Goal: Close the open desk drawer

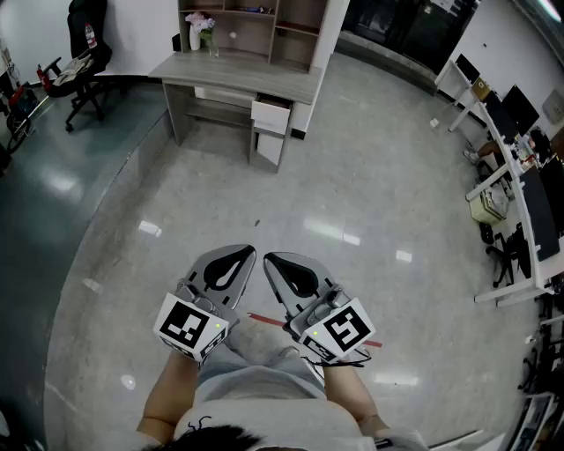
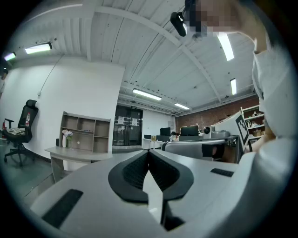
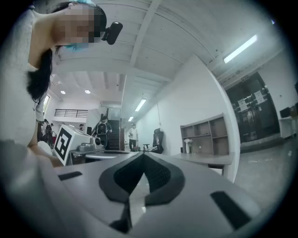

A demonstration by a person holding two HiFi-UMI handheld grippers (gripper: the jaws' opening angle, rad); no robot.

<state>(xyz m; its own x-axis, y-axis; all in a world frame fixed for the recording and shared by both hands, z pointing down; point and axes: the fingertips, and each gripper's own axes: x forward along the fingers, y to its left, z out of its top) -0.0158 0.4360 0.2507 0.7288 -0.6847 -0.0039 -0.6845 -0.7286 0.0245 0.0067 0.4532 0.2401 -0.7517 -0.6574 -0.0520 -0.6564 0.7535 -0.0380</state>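
Observation:
The grey desk (image 1: 238, 77) stands far off against the back wall, under a wooden shelf unit (image 1: 256, 22). Its white drawer (image 1: 270, 115) juts out from the right pedestal, open. Both grippers are held close to the person's body over the floor, well short of the desk. My left gripper (image 1: 249, 252) is shut with nothing in it, tips pointing toward the desk. Beside it, my right gripper (image 1: 268, 258) is also shut and holds nothing. The left gripper view shows the closed left gripper (image 2: 149, 151) with the desk (image 2: 74, 155) low at left. In the right gripper view, the right gripper (image 3: 142, 154) is closed.
A vase of flowers (image 1: 204, 32) stands on the desk. A black office chair (image 1: 84, 55) is at the far left. Desks with monitors (image 1: 520, 167) line the right side. A red tape strip (image 1: 273, 321) marks the polished floor near the person's feet. People (image 3: 104, 130) stand far off.

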